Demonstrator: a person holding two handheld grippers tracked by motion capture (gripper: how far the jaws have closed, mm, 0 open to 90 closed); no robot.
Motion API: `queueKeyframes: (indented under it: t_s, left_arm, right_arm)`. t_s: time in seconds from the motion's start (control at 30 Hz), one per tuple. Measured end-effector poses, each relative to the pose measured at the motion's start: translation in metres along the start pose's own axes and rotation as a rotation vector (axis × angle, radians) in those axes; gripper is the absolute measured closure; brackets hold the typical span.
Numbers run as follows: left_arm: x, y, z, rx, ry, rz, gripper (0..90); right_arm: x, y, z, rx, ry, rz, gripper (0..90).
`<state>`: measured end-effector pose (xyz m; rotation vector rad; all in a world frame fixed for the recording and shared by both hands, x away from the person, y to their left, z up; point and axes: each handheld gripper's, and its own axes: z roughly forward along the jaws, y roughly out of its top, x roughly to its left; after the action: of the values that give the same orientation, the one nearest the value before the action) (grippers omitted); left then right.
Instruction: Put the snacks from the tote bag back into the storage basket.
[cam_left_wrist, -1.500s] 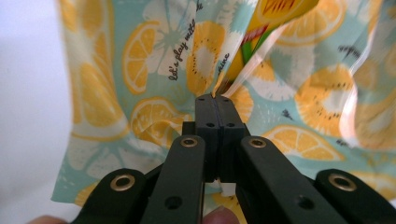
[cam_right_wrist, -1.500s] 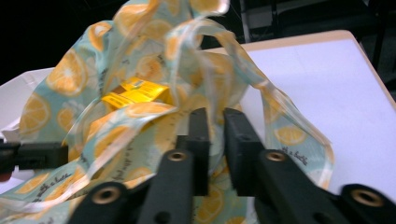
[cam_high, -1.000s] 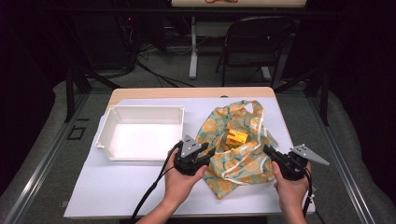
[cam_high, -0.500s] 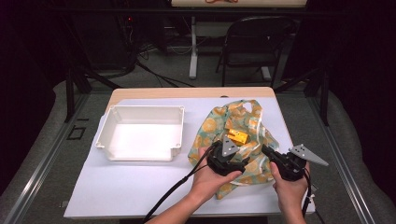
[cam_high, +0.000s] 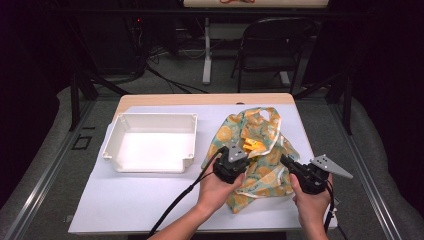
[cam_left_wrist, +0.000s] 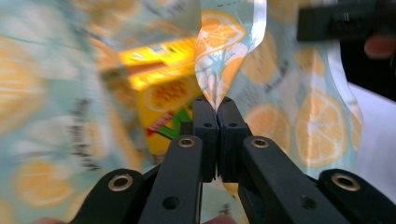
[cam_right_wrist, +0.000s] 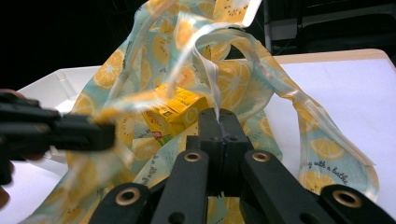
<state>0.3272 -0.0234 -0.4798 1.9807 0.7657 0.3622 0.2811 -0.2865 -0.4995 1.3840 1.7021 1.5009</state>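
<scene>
Item: lemon-print bag (cam_high: 260, 150), thin film, lying on table (cam_high: 150, 200) w/ mouth gaping.
Contents: yellow carton (cam_high: 254, 145) inside bag, just ahead of both grippers.
L gripper (cam_left_wrist: 213, 103): jaws just closed; now pinched tight on strip of bag rim, film rising from between tips.
R gripper (cam_right_wrist: 218, 113): jaws shut on a bag handle strip; carton just beyond, to its left.
Nearby: white tray (cam_high: 150, 142), well off L gripper's left side.
Step (judged): opening bag mouth to free carton.
Handling tip: draw the 2 grips apart gently, level; film prob. slips or tears if yanked; keep mouth clear of carton.
</scene>
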Motion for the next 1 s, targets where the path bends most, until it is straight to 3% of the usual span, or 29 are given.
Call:
queueKeyframes:
  t_s: [0.17, 0.3, 0.6, 0.77, 1.0]
  left_arm:
    - [0.028, -0.001, -0.015, -0.046, 0.055, -0.107, 89.6]
    - [0.045, -0.018, -0.017, -0.032, 0.106, -0.187, 89.6]
    - [0.063, -0.057, -0.017, 0.009, 0.203, -0.26, 89.5]
    - [0.063, -0.07, -0.021, 0.024, 0.202, -0.272, 89.4]
    - [0.062, -0.09, -0.02, 0.126, 0.133, -0.315, 89.1]
  right_arm:
    - [-0.002, 0.0, 0.0, -0.006, -0.005, 0.001, 90.0]
    - [-0.005, 0.0, -0.001, -0.003, -0.015, 0.004, 90.0]
    - [-0.014, -0.002, 0.002, 0.014, -0.043, 0.007, 90.0]
    - [-0.018, -0.003, 0.002, 0.012, -0.057, 0.016, 90.0]
    - [-0.023, -0.004, 0.001, 0.02, -0.084, 0.031, 90.0]
